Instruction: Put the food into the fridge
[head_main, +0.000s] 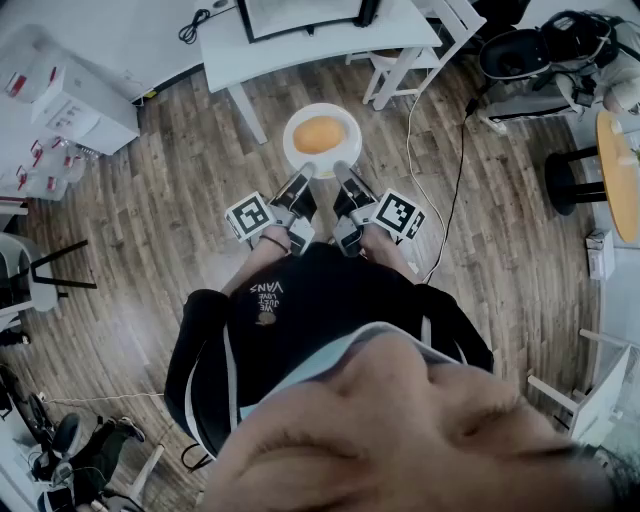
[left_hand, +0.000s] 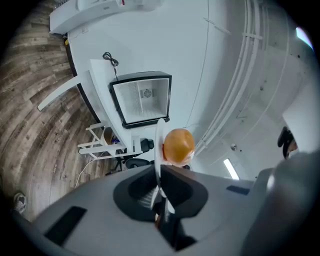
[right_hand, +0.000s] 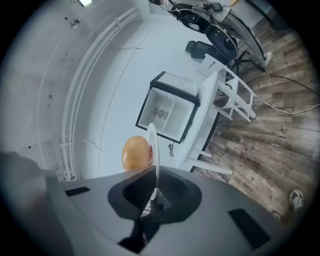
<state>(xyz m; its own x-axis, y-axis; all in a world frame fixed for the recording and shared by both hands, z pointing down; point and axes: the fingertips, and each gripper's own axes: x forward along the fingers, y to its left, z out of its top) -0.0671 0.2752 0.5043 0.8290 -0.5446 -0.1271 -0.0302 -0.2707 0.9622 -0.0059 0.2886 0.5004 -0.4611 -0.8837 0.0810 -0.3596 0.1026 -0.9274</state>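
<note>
We see both tongs clamped on one white plate (head_main: 322, 160), held out above the wood floor (head_main: 170, 210) at 12 o'clock from the person's chest. The left tongs (head_main: 301, 182) bite the plate's near rim at about 7 o'clock. The right tongs (head_main: 344, 176) bite it at about 5 o'clock, so the two sit close together, side by side. In each gripper view the thin rim runs edge-on straight between the jaws, and the jaws are closed onto it with no gap showing.

The food (head_main: 320, 134), a round orange-brown lump (a bun or a fruit, we cannot say which), sits in the middle of the plate. It is well clear of both sets of jaws.

Past the plate, also at 12 o'clock, stands a white worktop (head_main: 300, 52). On it is the fridge (head_main: 300, 12), a small box with a black frame. In the two gripper views we look into its pale inside, though we cannot tell whether the front is glass or an open door. A black cable (head_main: 192, 24) lies coiled on the worktop at 9 o'clock from the fridge. A white chair (head_main: 400, 62) stands by the worktop's corner, at 1 o'clock from the plate.

The plate is apart from the worktop, carried in the air before it.
</note>
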